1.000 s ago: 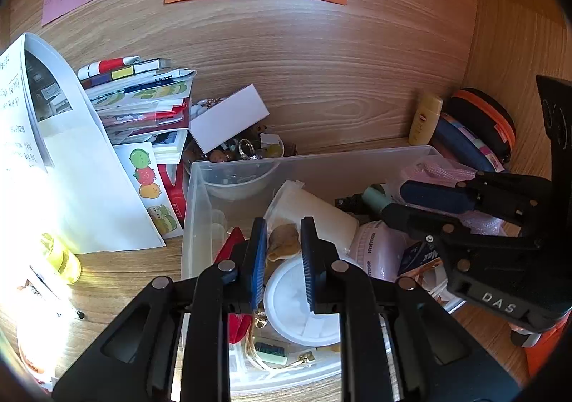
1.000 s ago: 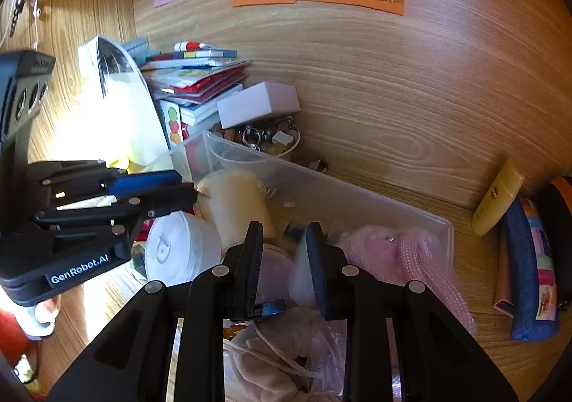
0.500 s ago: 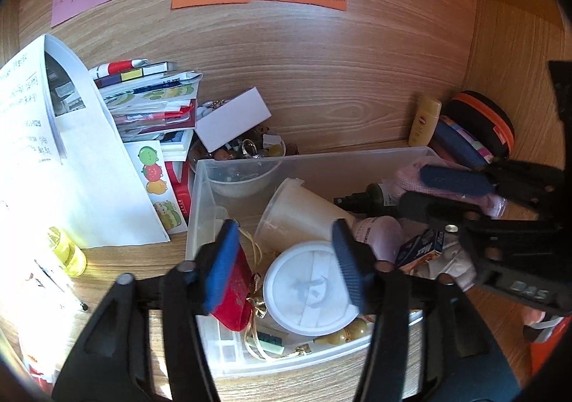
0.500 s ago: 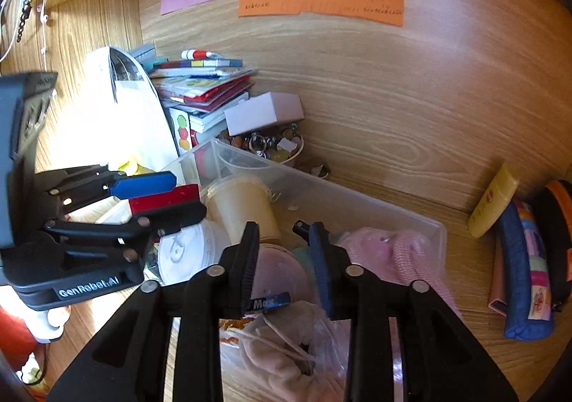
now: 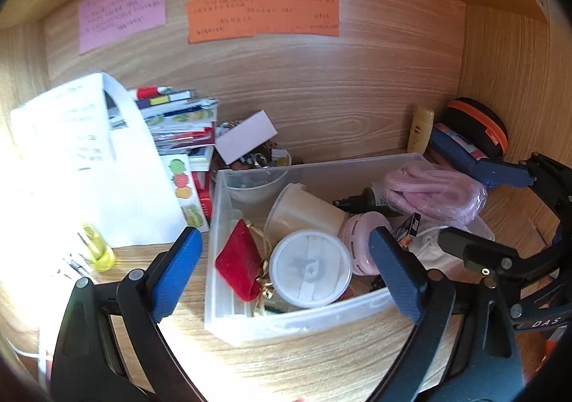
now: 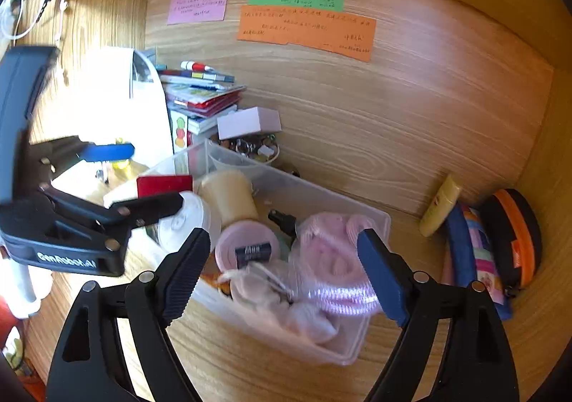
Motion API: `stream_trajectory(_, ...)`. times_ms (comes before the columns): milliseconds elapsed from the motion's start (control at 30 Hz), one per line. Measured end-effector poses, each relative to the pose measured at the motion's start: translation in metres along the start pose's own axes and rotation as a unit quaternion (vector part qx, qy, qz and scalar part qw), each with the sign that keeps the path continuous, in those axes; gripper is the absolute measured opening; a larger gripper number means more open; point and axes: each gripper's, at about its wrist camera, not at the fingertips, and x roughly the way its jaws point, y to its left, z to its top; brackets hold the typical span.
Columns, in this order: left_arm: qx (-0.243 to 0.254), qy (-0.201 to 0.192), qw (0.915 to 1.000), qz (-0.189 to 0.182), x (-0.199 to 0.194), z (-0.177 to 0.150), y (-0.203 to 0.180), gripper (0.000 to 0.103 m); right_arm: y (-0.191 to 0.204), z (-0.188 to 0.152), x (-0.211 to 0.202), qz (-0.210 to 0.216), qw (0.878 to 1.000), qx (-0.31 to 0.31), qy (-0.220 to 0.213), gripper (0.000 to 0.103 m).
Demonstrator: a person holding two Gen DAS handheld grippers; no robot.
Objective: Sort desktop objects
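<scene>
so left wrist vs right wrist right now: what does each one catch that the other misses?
Left wrist only: the red pouch seen in full, lying in the bin.

Right wrist only: white cables hanging at upper left, and the left gripper's GenRobot.AI label.

Both: clear plastic bin, white round lid, pink cord bundle, orange note, yellow tube. Both grippers' jaws are opening, nothing between them.
</scene>
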Motion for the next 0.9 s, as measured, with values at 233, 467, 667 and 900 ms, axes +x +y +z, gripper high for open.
stream_trajectory(233,-0.007,-0.009,0.9998,0.015,-0.022,-0.016,-0.003,0.097,0.007,-0.017,-0.018,0.000,1.000,-0.001,-0.002,0.087)
stream_trajectory(467,-0.014,-0.012,0.9993,0.031,-0.044,-0.030,-0.016,0.098,0.007,-0.032,-0.039,0.012,1.000,0.020,-0.007,0.087)
stream_trajectory(667,-0.029,-0.029,0.9986,0.035,-0.064,-0.038,-0.022,0.099,0.003,-0.042,-0.059,0.019,0.999,0.044,-0.014,0.087)
stream_trajectory(900,-0.037,-0.051,0.9971,0.043,-0.079,-0.044,-0.027,0.100,-0.005,-0.049,-0.080,0.024,0.997,0.061,-0.036,0.099)
